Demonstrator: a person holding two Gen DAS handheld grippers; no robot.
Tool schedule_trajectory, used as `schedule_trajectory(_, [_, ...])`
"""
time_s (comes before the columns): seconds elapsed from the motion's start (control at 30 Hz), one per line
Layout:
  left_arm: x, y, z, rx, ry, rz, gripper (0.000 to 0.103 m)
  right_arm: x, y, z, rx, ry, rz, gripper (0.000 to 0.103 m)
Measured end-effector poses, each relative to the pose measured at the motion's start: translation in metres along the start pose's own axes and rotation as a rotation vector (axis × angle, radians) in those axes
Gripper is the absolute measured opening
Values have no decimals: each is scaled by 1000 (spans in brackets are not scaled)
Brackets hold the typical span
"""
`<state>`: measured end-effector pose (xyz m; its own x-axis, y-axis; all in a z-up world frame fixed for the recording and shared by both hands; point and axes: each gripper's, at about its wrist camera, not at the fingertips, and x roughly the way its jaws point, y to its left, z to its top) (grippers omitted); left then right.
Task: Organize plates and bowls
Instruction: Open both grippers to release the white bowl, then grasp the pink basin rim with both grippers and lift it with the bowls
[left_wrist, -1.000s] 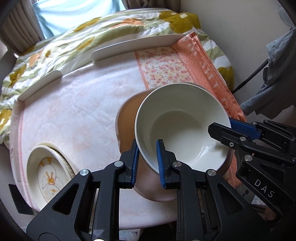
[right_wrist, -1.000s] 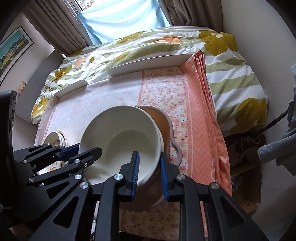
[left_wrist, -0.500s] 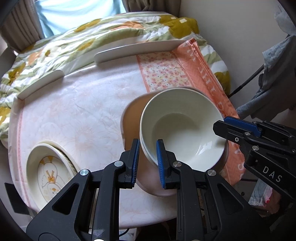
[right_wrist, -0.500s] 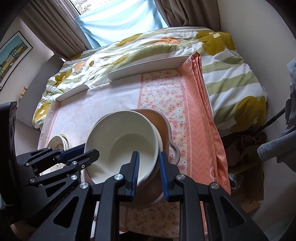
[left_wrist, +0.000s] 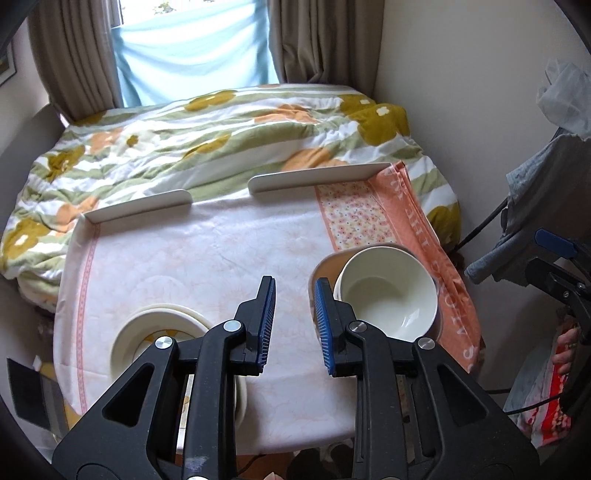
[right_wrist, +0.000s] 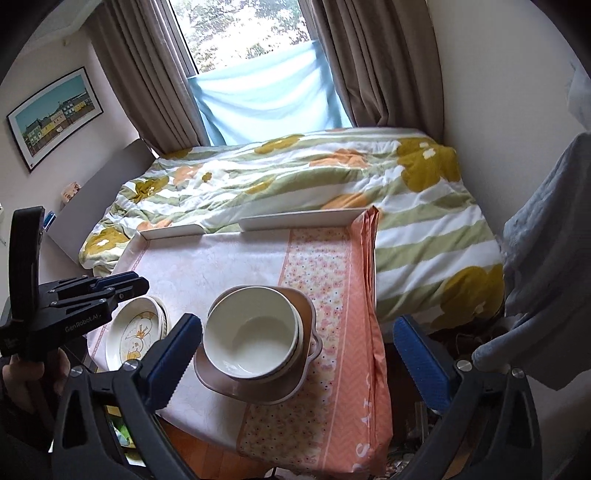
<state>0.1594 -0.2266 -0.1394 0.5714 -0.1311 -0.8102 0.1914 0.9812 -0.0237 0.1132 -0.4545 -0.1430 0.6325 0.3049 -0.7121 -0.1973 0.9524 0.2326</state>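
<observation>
Between the spread fingers of the right gripper (right_wrist: 297, 363), well below their tips, the cream bowl (right_wrist: 251, 334) sat nested in other bowls on the brown handled dish (right_wrist: 295, 380); those jaws had just been opening and gripped nothing; the left gripper (left_wrist: 293, 325) had its fingers slightly parted, also just opening, with nothing between them, the bowl stack just right of its right fingertip; both looked to have let go, so the step in hand seemed to be the release and retreat; done well, each gripper would lift straight clear of the rims so the stack stayed centred, not nudged toward the table (right_wrist: 207, 266) edge; counted: at least two cream bowls by the visible rims, one brown dish, and left of the left fingers a pile of patterned plates (left_wrist: 159, 332), two or three, hard to tell
</observation>
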Motion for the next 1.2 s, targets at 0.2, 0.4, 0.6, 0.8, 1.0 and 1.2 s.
schedule_trajectory(0.2, [-13,6,-10,-14,-51,-22,103,-14,3,-8,-19,-52,-10,103])
schedule_trajectory(0.4, [7,0,-27,62,60,7,103,-5,3,-10,-66,75,-96,103])
schedule_trajectory(0.6, [46,-1,-42,73,208,-62,103,37,-10,-25,-42,282,-145,103])
schedule_trajectory(0.8, [94,-5,-47,129,324,-71,97,93,-18,-39,-64,451,-156,91])
schedule_trajectory(1.0, [126,-10,-50,136,380,-96,77,130,-9,-44,-151,547,-138,68])
schedule_trajectory(1.2, [148,-13,-50,137,415,-120,54,157,-3,-46,-206,601,-124,48])
